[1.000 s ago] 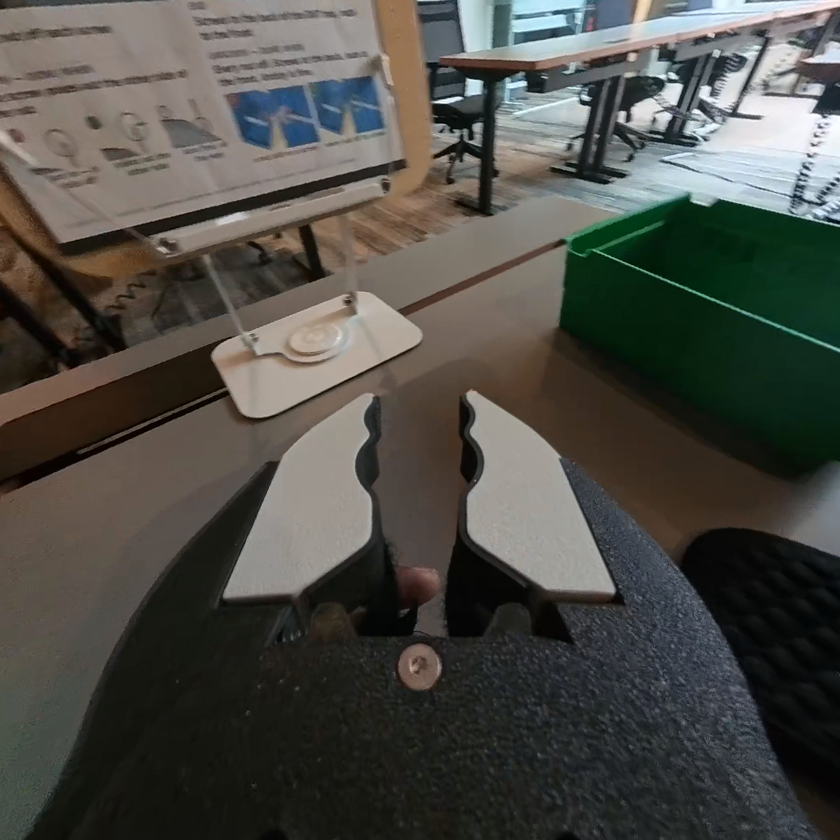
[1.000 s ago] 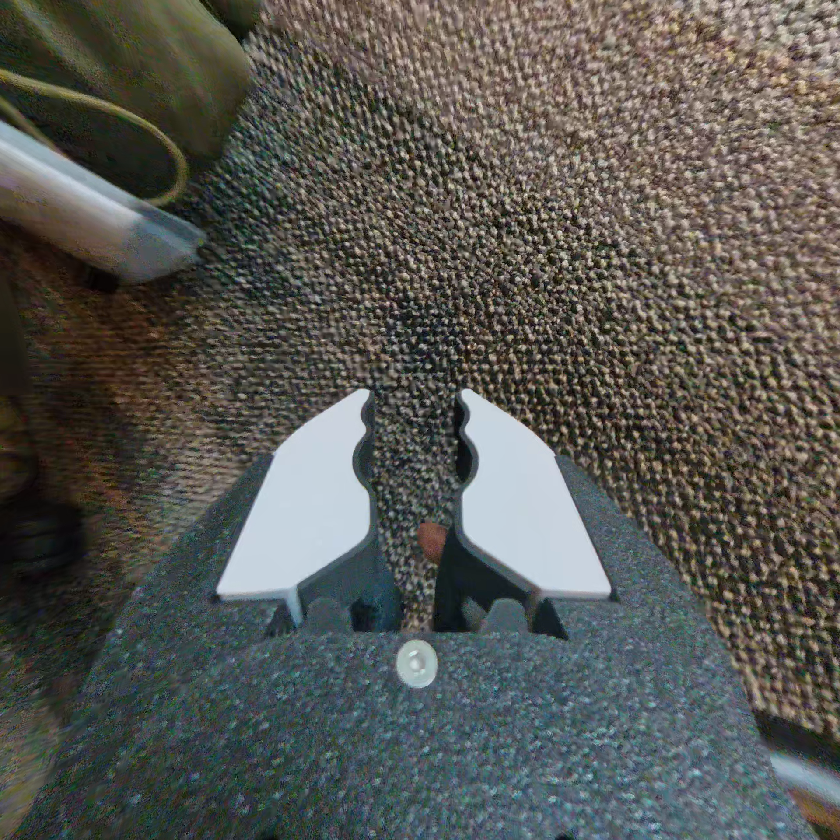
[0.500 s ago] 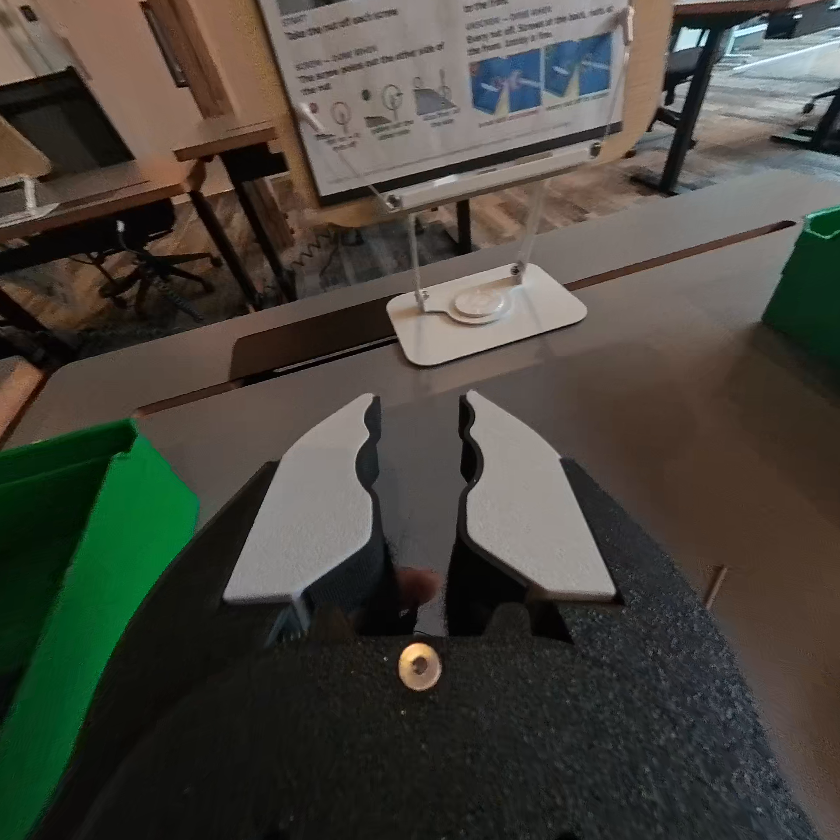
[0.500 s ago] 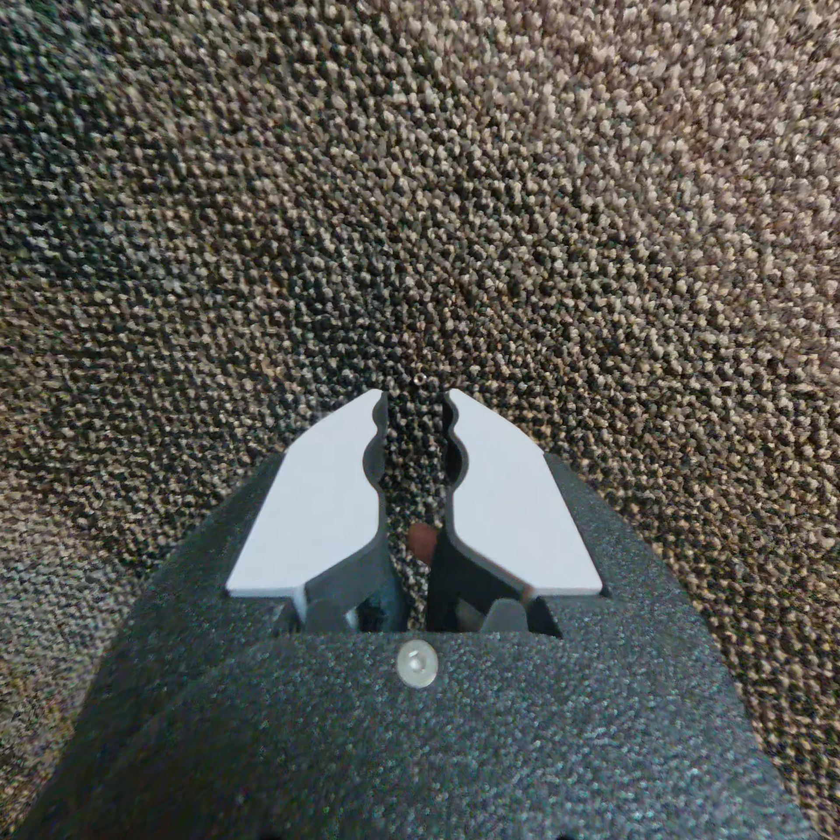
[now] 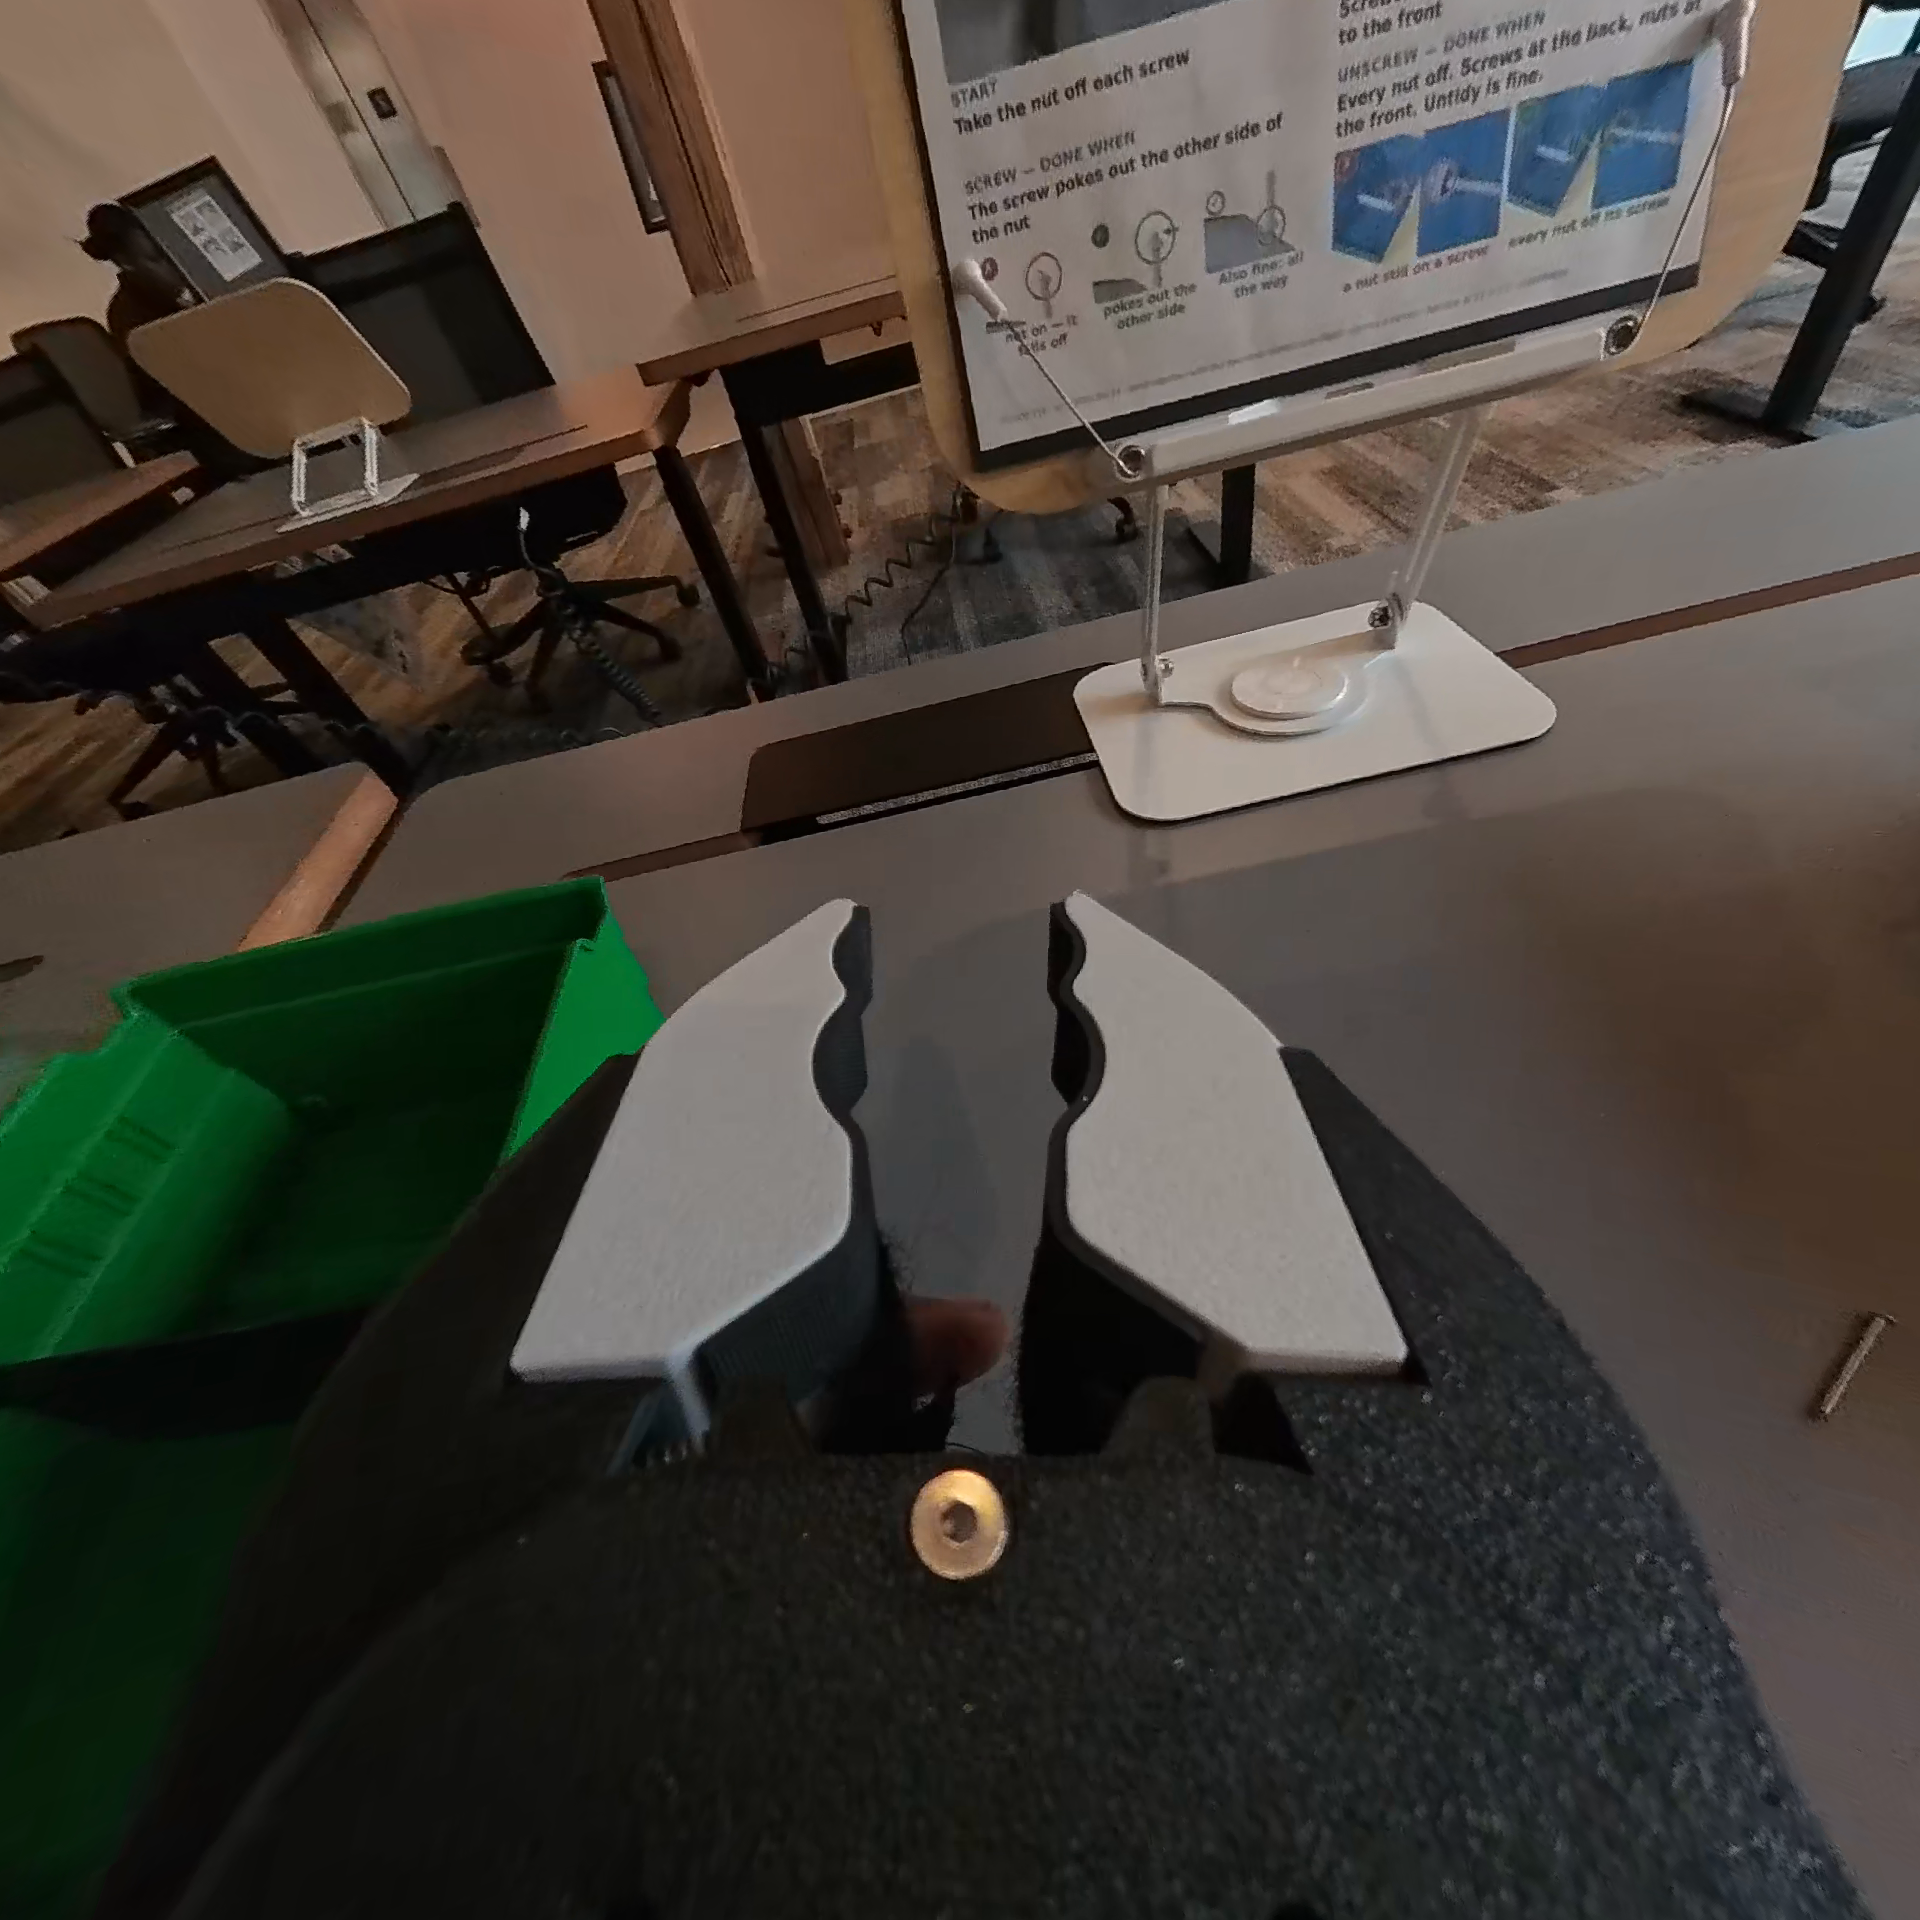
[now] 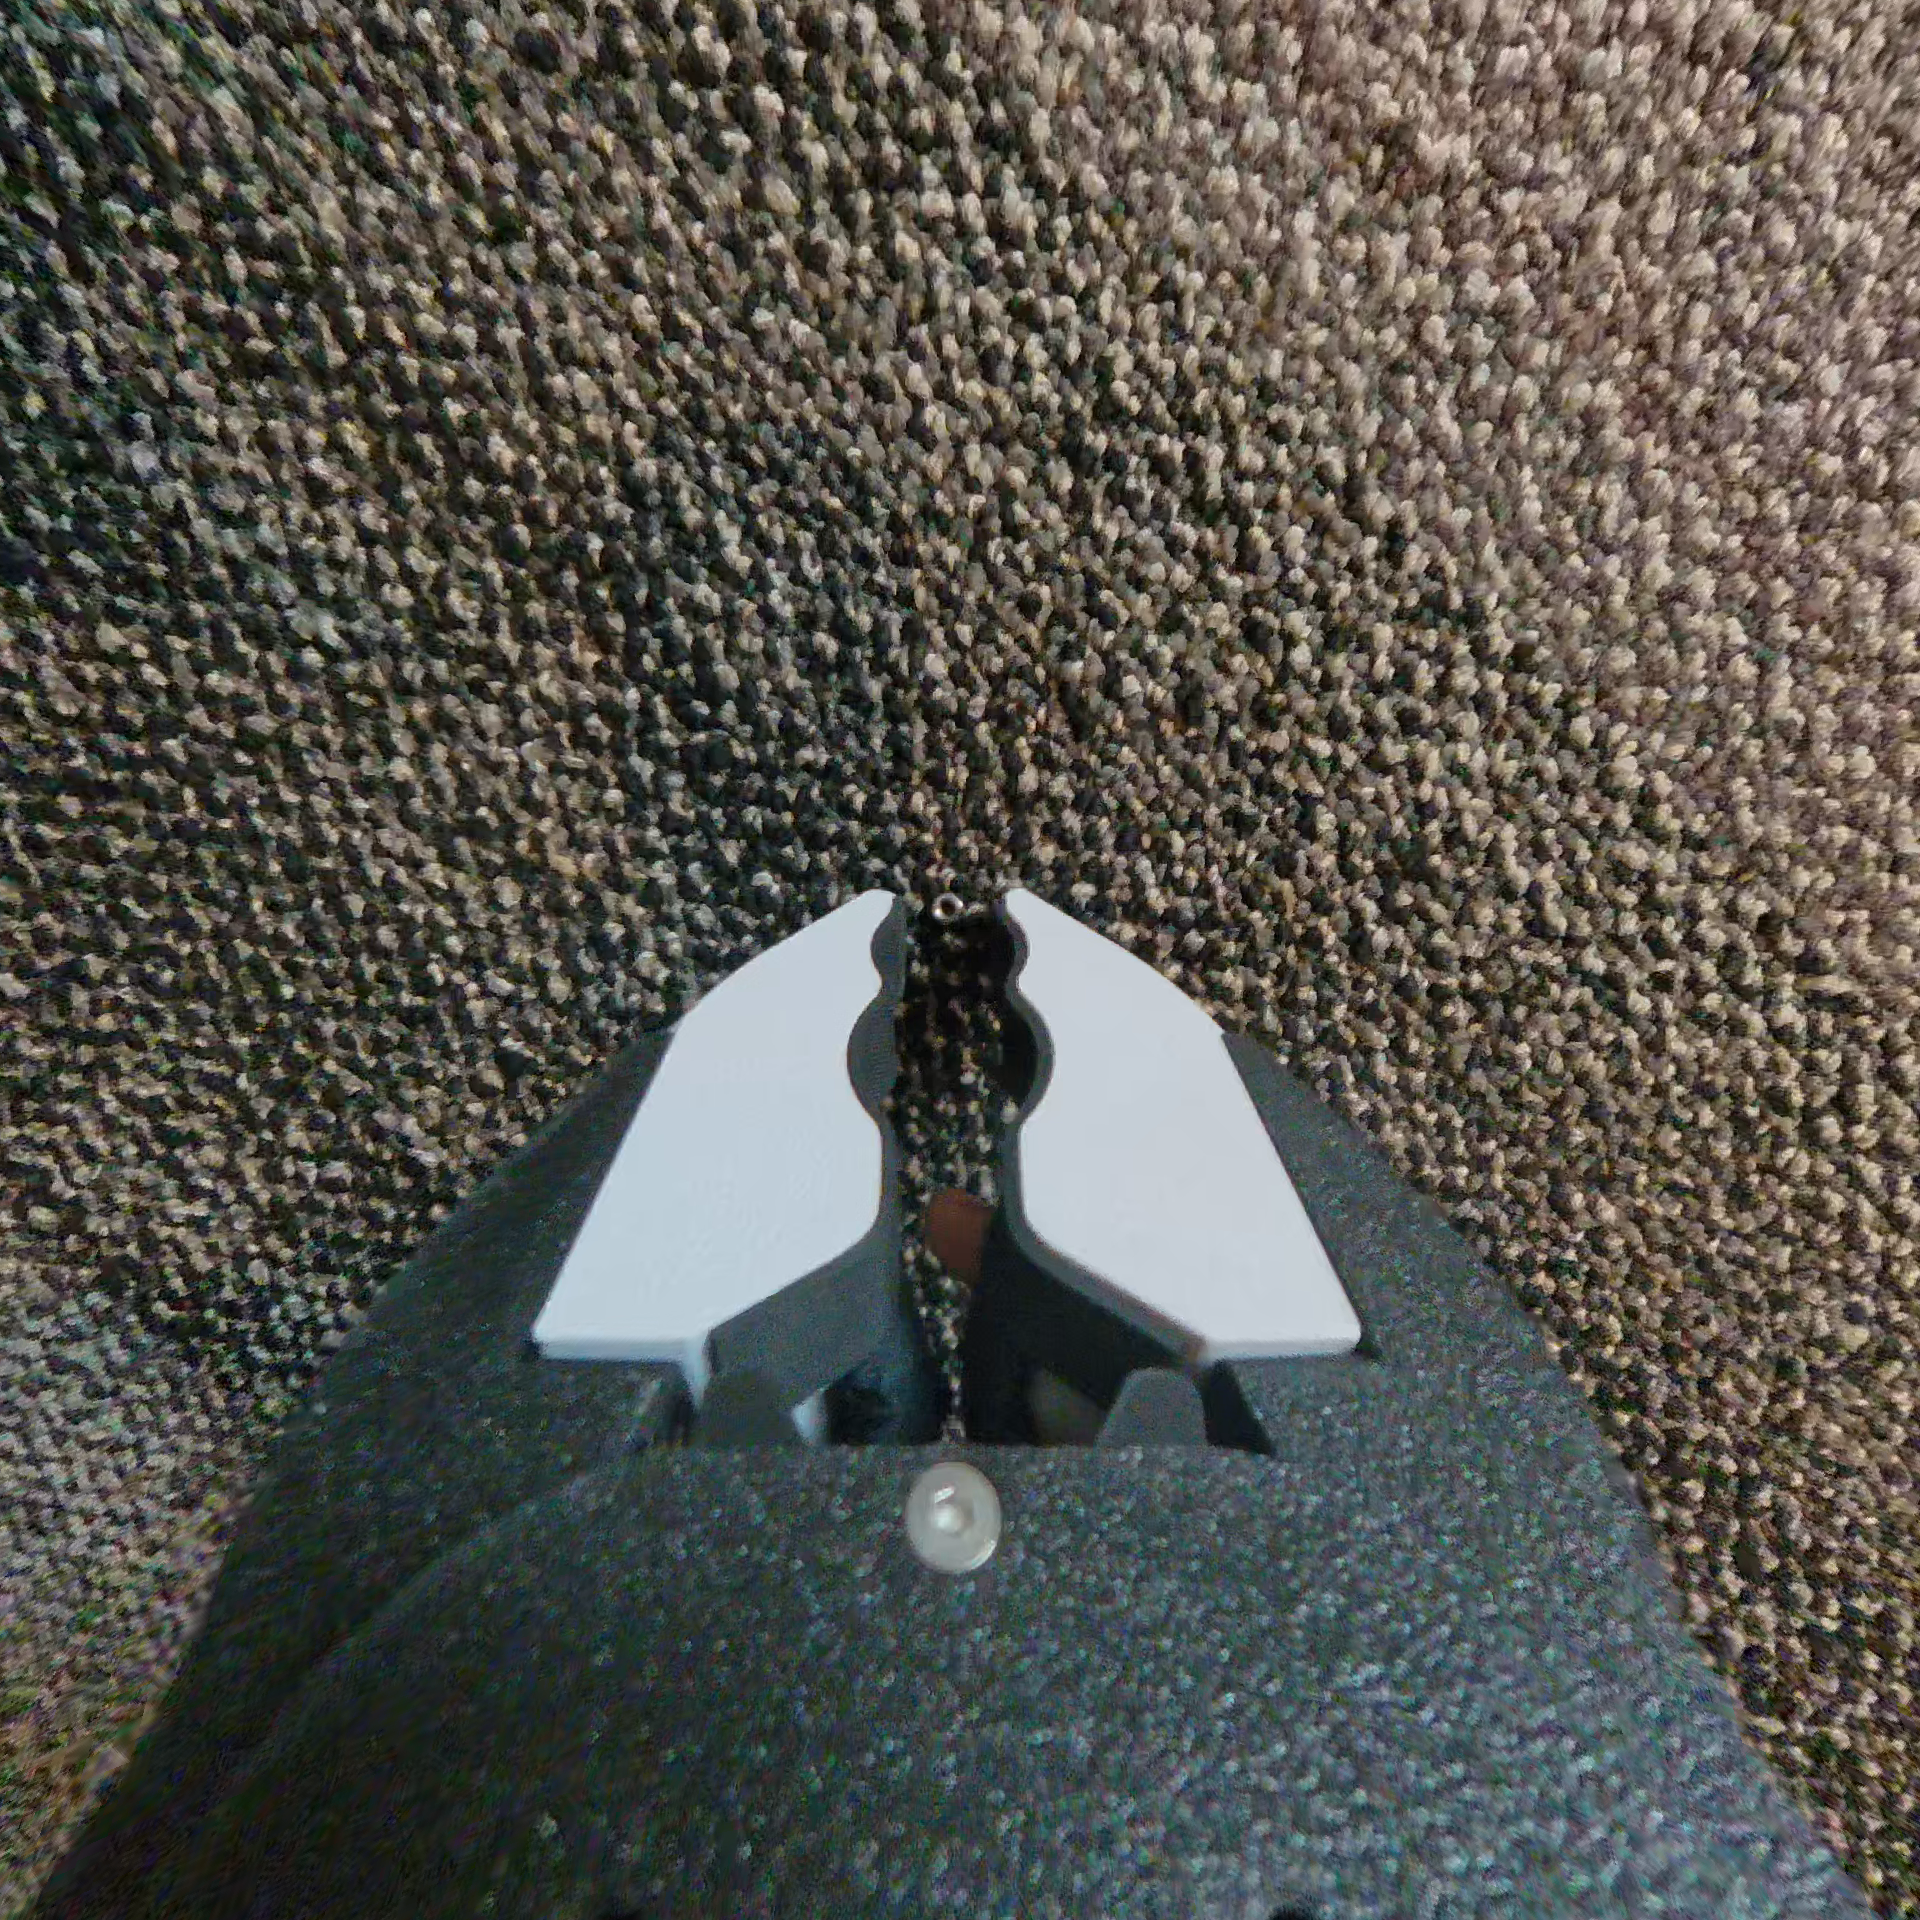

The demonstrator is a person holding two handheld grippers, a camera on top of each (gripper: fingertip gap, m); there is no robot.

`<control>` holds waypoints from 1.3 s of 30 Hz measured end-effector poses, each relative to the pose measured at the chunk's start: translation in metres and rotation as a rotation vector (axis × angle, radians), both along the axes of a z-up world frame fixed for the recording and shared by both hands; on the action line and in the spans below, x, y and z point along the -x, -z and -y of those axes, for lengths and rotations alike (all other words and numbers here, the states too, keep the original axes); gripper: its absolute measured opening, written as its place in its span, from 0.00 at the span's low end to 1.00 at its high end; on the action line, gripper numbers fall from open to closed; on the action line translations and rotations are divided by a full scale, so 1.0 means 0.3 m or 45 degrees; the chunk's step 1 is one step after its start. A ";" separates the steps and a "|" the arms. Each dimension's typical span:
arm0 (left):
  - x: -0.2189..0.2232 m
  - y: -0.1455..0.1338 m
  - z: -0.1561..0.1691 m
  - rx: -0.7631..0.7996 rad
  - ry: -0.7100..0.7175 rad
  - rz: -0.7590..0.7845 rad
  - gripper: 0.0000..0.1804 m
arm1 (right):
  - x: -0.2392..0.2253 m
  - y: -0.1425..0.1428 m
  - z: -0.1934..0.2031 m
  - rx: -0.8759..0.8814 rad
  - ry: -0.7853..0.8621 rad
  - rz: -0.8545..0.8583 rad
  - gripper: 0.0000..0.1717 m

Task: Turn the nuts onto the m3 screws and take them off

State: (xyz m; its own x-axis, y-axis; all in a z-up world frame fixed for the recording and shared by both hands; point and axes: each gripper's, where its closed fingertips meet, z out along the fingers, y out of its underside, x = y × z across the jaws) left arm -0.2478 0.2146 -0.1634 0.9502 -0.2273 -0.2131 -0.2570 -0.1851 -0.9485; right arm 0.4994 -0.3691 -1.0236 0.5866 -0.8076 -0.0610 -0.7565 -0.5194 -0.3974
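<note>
Nut (image 6: 945, 908) lies on carpet (image 6: 1351, 520) between the right tongs' (image 6: 950, 914) parted tips, ungripped; left tongs (image 5: 956, 920) gape over the table (image 5: 1507, 1039) beside a green bin (image 5: 260, 1143).

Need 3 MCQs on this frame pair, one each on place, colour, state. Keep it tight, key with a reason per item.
1. Where does the loose screw lie?
A. inside the bin
B. on the table, right of the left gripper
C. on the stand's base

2. What colour is the bin beside the left gripper?
A. blue
B. grey
C. green

3. How does the right gripper stand?
A. fingers apart, over speckled carpet
B. clamped on a screw above the table
C. inside the bin

Key:
1 B: the screw lies on the bare table, off to the right of the gripper body.
2 C: its walls are plain green.
3 A: carpet shows through the gap between the fingers, and nothing but carpet lies ahead.
</note>
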 end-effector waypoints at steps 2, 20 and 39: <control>0.002 -0.003 0.002 0.002 -0.003 -0.010 0.18 | -0.003 0.002 0.000 -0.001 -0.001 0.004 0.07; 0.019 -0.009 0.012 -0.013 -0.015 -0.039 0.18 | -0.016 -0.024 0.008 -0.011 -0.002 0.098 0.02; 0.030 -0.025 0.073 -0.128 0.338 0.231 0.18 | -0.066 -1.675 -0.124 -0.539 -0.072 0.872 0.03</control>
State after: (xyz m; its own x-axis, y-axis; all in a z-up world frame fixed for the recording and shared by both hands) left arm -0.2570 0.1928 -0.1560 0.8851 -0.4584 -0.0796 -0.1087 -0.0374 -0.9934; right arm 0.5193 -0.3319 -0.5210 0.6438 -0.7645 0.0328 -0.2509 -0.2514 -0.9348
